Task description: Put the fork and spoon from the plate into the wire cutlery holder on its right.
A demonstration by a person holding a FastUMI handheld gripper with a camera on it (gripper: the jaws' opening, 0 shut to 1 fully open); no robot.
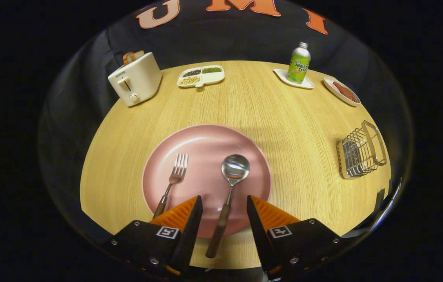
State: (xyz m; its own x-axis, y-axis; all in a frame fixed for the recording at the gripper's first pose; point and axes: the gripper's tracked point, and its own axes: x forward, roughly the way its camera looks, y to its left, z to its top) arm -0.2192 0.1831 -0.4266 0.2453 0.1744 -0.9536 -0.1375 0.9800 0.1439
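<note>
Pink plate [206, 149] holds one fork [173, 177], one spoon [232, 176]; gripper [224, 203] fingers spread.

Fork [173, 178] left of spoon [232, 181], on plate [206, 137]

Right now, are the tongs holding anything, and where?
Nothing. The tongs are open, with the spoon handle lying between them, untouched, on the plate.

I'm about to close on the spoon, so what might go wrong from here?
The claw is open with the spoon handle between its fingers, and the handle sticks out past the pink plate rim: a grip there may tip the bowl end. The fork lies close beside one finger. The wire cutlery holder looks tilted, so dropping in may be awkward.
</note>
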